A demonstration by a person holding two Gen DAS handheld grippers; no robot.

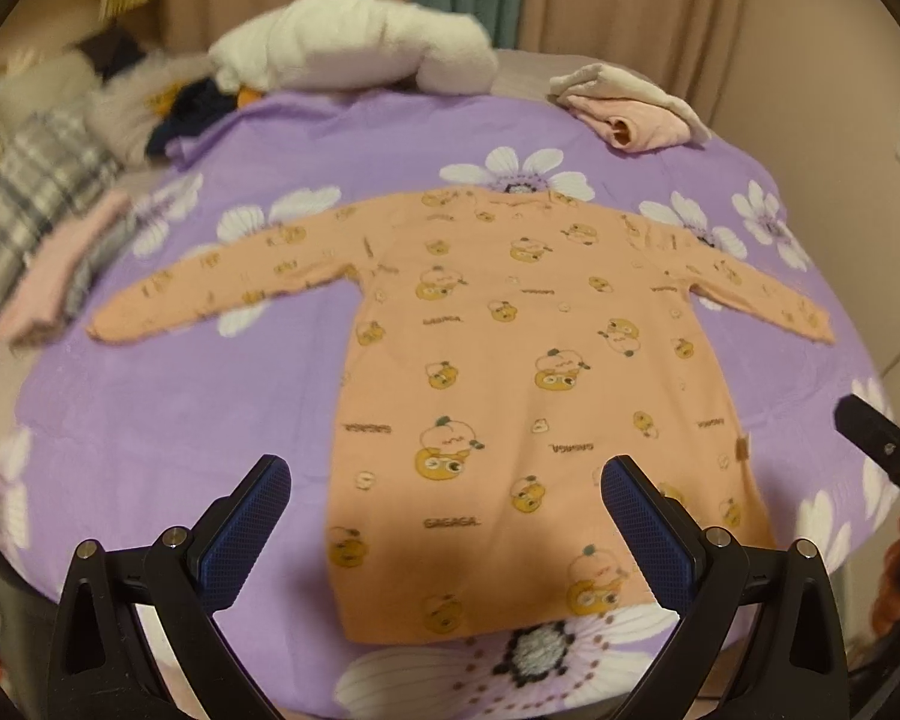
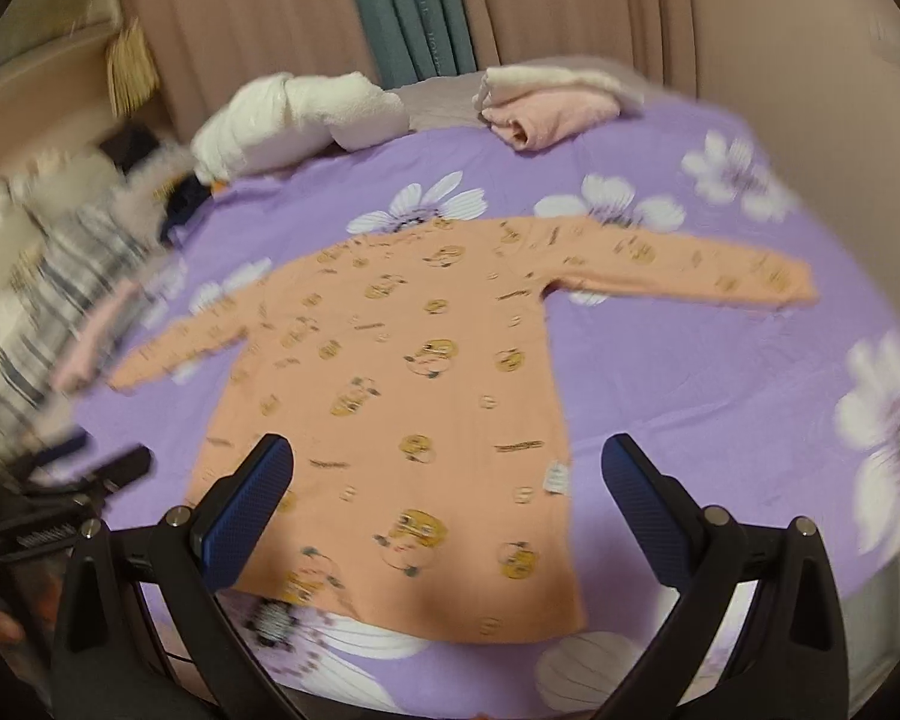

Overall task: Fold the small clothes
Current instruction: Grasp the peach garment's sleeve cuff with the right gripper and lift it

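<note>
Our left gripper (image 1: 447, 480) and right gripper (image 2: 447, 462) gape empty above the flat shirt (image 1: 510, 372); only our right view shows its white tag (image 2: 557, 476).

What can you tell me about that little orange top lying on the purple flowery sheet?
The orange top is a small long-sleeved garment of soft-looking knit, printed with yellow cartoon figures and small words. It lies flat and unfolded on the purple sheet, both sleeves spread outward, neckline far from the cameras, hem nearest. A small tag sits at one side seam. Neither gripper touches it.
</note>
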